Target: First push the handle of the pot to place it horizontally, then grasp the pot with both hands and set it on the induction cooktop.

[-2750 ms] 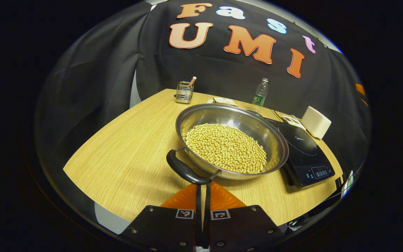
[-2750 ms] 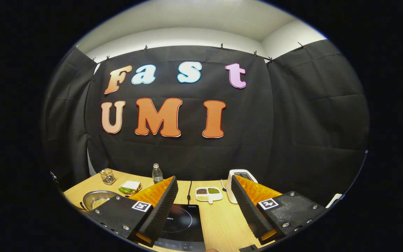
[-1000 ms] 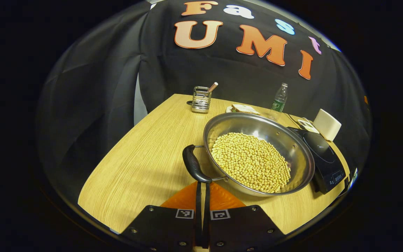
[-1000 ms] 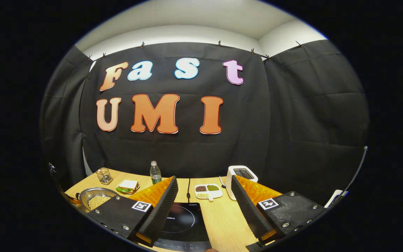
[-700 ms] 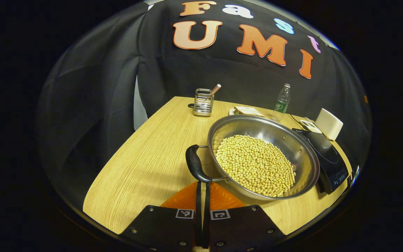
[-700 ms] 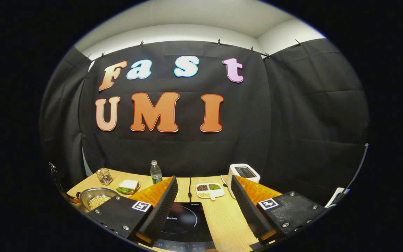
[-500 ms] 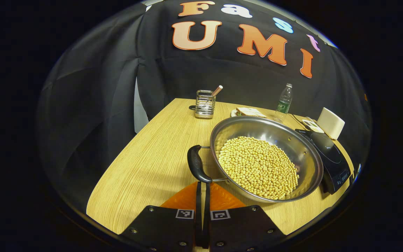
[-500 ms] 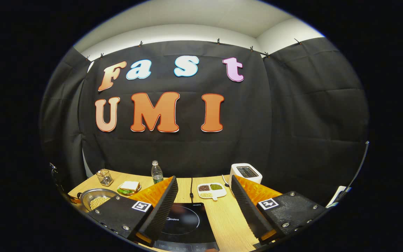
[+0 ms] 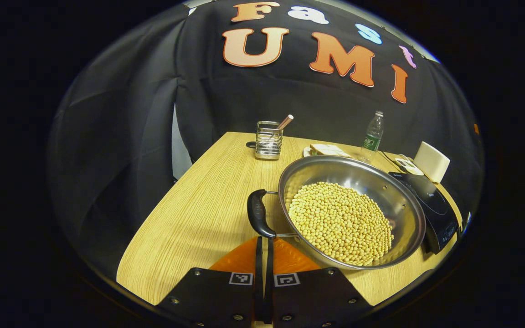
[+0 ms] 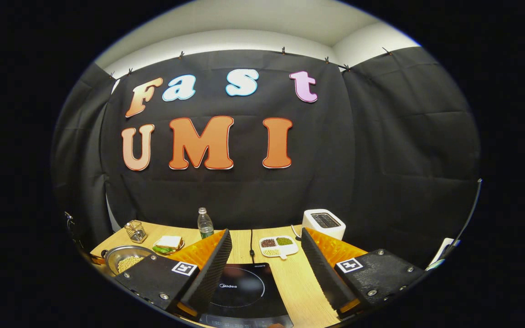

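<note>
Left gripper (image 9: 262, 246), closed, tips at or maybe touching the handle (image 9: 258, 214) to push it, pot (image 9: 351, 209) on worktop (image 9: 198, 218) beside cooktop (image 10: 242, 287), right gripper (image 10: 265, 269) open above cooktop, ready for grasp.

The worktop (image 9: 198, 214) is pale yellow wood with fine straight grain. The pot (image 9: 408, 214) is bright silver steel, its handle (image 9: 257, 214) glossy black, and the beans (image 9: 340, 223) inside it are pale yellow. The induction cooktop (image 10: 244, 291) is black with a thin pale ring. The left gripper (image 9: 264, 248) has orange fingers on black bodies bearing black-and-white square markers; the right gripper (image 10: 265, 264) has ribbed black pads backed with orange. The toaster (image 10: 324, 224) is white. The divided dish (image 10: 279, 246) is white, holding brown, green and pale grains. The bottle (image 10: 205, 224) is clear with a green label
</note>
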